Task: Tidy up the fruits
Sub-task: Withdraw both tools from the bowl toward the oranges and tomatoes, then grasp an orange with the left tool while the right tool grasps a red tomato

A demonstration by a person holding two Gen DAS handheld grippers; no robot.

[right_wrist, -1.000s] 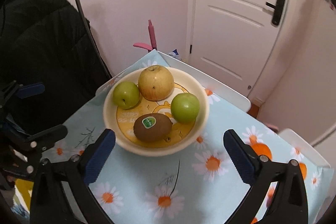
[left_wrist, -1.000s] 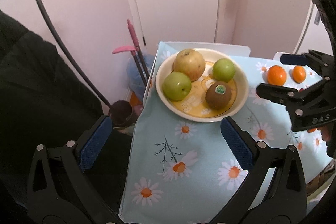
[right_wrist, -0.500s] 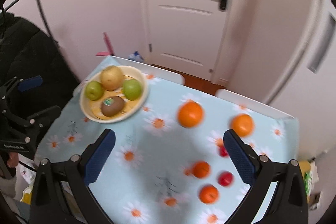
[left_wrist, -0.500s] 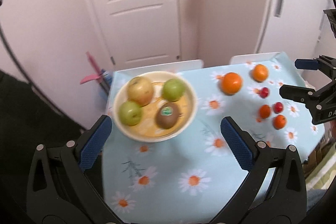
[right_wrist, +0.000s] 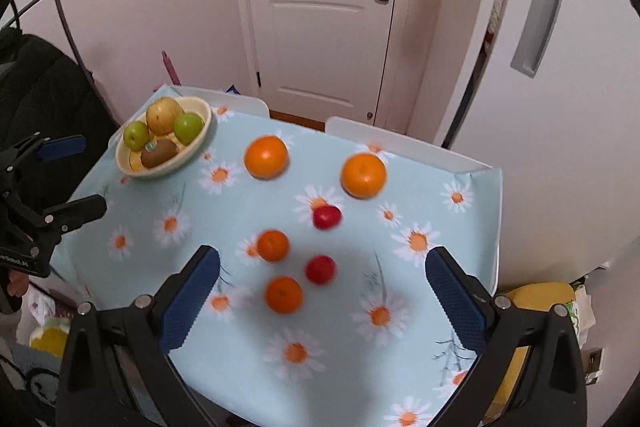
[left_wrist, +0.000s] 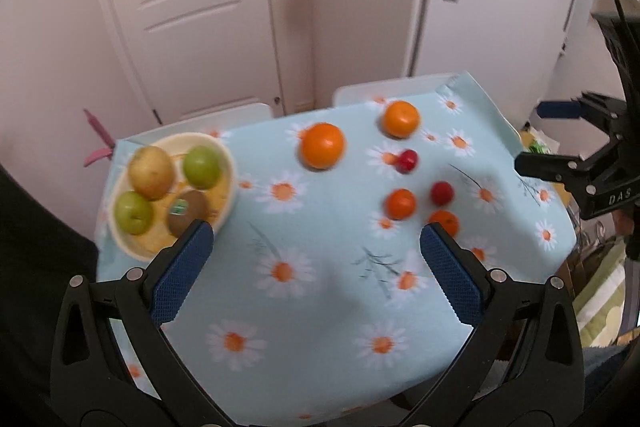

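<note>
A cream bowl (left_wrist: 230, 183) (right_wrist: 202, 135) at the table's left holds a yellow pear (left_wrist: 151, 171), two green apples (left_wrist: 202, 166) (left_wrist: 133, 213) and a brown kiwi (left_wrist: 188, 211). Two large oranges (right_wrist: 266, 157) (right_wrist: 363, 175), two small oranges (right_wrist: 273, 245) (right_wrist: 283, 294) and two small red fruits (right_wrist: 327, 216) (right_wrist: 320, 269) lie loose on the daisy cloth. My left gripper (left_wrist: 316, 273) is open and empty above the table's near side. My right gripper (right_wrist: 322, 301) is open and empty above the small fruits.
The table (right_wrist: 460, 163) is small, with cloth edges on every side. A white door (right_wrist: 320, 7) and pink walls stand behind. A black coat on a rack (right_wrist: 44, 87) is at the left. Bags (right_wrist: 536, 299) lie on the floor at the right.
Both grippers have pulled back and swung right from the bowl. The bowl now sits at the left and the loose oranges and red fruits have come into view.
</note>
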